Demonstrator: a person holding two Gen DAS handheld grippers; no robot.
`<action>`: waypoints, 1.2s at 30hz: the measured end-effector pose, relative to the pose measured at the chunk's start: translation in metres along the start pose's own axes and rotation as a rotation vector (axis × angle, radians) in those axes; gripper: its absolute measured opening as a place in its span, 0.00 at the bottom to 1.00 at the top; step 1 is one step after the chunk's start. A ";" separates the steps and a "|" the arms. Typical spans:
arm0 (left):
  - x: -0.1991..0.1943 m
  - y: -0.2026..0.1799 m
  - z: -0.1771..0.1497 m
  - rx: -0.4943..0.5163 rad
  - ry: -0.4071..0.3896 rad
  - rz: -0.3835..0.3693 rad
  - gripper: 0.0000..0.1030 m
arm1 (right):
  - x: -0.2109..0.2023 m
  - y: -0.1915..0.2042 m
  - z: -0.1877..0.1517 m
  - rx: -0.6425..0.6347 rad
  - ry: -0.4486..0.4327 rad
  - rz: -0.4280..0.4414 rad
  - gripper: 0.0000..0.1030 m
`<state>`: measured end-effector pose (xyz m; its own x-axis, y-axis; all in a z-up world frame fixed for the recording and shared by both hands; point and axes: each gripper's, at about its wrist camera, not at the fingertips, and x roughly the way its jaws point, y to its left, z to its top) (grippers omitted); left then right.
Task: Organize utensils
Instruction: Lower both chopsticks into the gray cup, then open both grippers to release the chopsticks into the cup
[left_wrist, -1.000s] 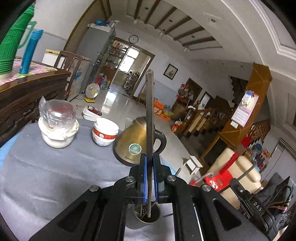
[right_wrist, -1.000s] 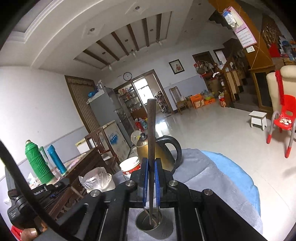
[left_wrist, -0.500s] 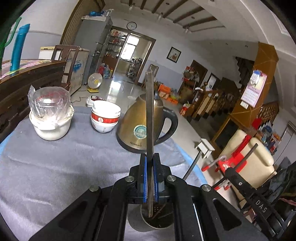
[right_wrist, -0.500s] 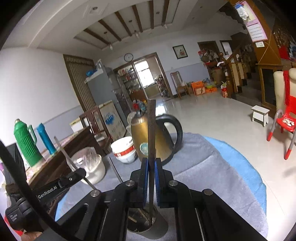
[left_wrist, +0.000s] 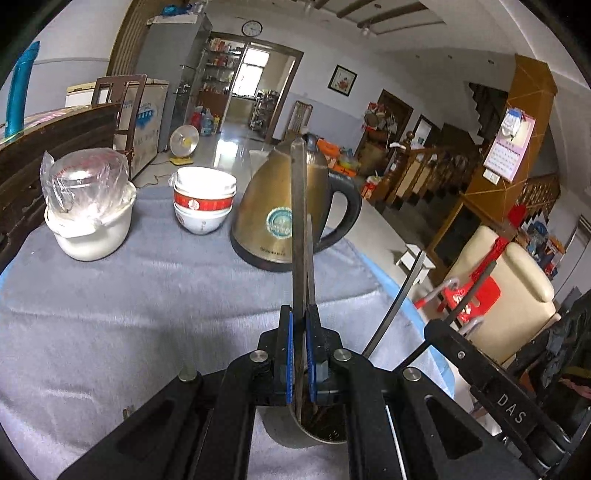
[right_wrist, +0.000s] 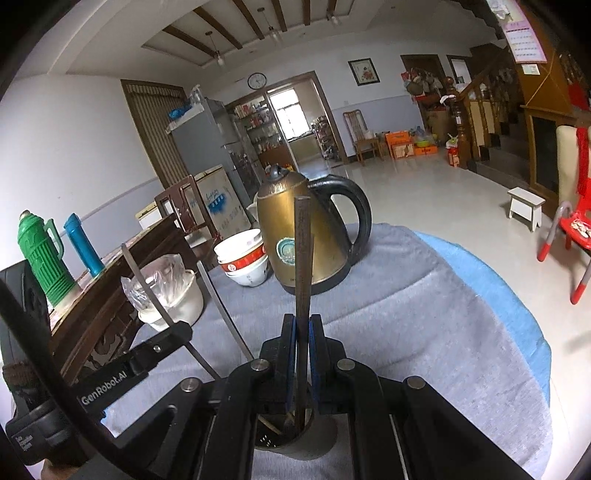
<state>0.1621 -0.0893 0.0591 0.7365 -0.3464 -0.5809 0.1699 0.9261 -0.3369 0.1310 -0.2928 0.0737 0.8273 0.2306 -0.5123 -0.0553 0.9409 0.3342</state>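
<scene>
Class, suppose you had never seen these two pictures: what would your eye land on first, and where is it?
Probably the two dark metal sticks, one clamped upright in the left gripper, one in the right gripper, both reaching down into a steel holder on the grey cloth. Behind stands a brass-coloured kettle, bowls left of it.

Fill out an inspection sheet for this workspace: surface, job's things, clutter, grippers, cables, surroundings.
Surface: round table under a grey cloth, over a blue cover.
Job's things: metal utensil holder at the near edge with utensils inside; a flat metal utensil in the left gripper; another metal utensil in the right gripper.
Clutter: brass kettle, stacked bowls, white pot with plastic-wrapped lid.
Grippers: left gripper and right gripper, jaws shut on their utensils above the holder.
Cables: black cable beside the left gripper.
Surroundings: thermoses on a wooden sideboard, fridge, stairs, red chair.
</scene>
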 end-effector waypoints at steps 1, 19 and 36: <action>0.002 -0.001 -0.001 0.004 0.008 0.000 0.07 | 0.001 0.000 -0.001 -0.001 0.007 0.000 0.07; 0.006 -0.006 -0.010 0.033 0.075 0.015 0.07 | 0.012 -0.001 -0.003 0.018 0.073 0.003 0.09; -0.097 0.050 -0.011 -0.007 -0.046 0.151 0.67 | -0.051 0.014 0.003 -0.030 -0.026 -0.042 0.76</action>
<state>0.0922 -0.0110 0.0904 0.7824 -0.1959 -0.5912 0.0506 0.9661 -0.2532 0.0899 -0.2920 0.1072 0.8435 0.1848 -0.5044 -0.0370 0.9567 0.2886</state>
